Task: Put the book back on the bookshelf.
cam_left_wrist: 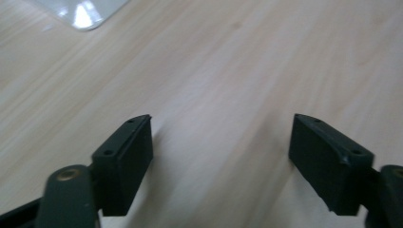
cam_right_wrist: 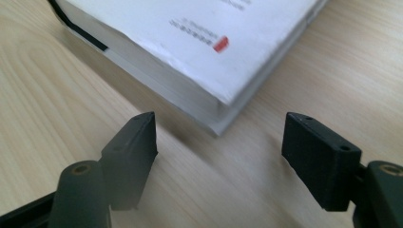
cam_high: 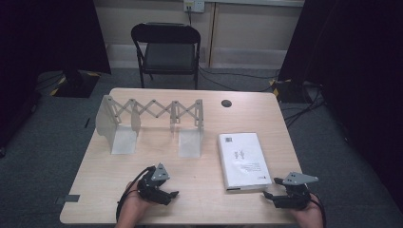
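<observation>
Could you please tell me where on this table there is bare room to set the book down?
Free: the table front strip between the left gripper and the book; also the bay between the rack's two base plates. The back right by the grommet hole is bare. Crowded: near the right gripper, at the book's corner.

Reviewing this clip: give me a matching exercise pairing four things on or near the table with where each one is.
Things:
1. book
2. folding rack
3. chair
4. left gripper

Places:
A. beyond the table's far edge
B. near edge, left of the book, jaws open over bare wood
C. flat at the table's right, just ahead of the right gripper
D. standing across the table's far left half

Pairs: 1-C, 2-D, 3-A, 4-B
</observation>
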Action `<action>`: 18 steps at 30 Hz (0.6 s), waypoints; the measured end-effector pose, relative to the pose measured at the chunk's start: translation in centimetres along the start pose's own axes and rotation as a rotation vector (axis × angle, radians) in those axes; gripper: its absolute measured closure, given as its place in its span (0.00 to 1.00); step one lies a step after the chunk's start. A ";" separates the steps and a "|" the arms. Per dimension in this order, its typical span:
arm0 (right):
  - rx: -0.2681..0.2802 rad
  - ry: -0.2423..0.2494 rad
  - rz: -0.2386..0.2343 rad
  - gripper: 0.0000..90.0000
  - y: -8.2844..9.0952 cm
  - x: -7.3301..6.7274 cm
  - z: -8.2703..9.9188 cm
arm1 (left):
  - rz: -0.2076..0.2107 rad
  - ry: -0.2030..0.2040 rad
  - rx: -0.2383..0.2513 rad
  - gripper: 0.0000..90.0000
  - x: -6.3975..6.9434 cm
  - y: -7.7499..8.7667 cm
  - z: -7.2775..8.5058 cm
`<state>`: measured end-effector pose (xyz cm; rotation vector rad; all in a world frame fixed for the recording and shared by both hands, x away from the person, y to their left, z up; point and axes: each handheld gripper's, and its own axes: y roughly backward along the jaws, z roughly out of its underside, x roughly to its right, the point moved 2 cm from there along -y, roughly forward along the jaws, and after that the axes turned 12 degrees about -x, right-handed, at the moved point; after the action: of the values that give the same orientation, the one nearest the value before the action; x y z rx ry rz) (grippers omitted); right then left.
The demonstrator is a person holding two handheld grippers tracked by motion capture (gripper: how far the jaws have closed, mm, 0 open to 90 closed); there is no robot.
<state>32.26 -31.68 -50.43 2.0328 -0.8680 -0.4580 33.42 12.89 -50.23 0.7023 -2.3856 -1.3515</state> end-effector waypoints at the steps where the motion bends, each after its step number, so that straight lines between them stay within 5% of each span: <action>1: 0.002 0.003 -0.003 0.32 0.0 -0.1 -0.2 | 0.024 0.005 0.013 0.28 0.3 0.0 -0.3; 9: 0.007 0.024 0.004 0.42 0.1 -0.4 -1.2 | 0.097 -0.017 0.053 0.31 2.3 -0.1 -2.6; 18: -0.015 0.023 -0.011 0.50 -0.6 -0.3 -1.7 | 0.157 0.037 0.033 0.37 3.6 -0.9 -5.1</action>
<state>33.29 -30.29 -49.99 2.0264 -0.8375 -0.4453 33.11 6.86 -48.34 0.5315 -2.3836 -1.2270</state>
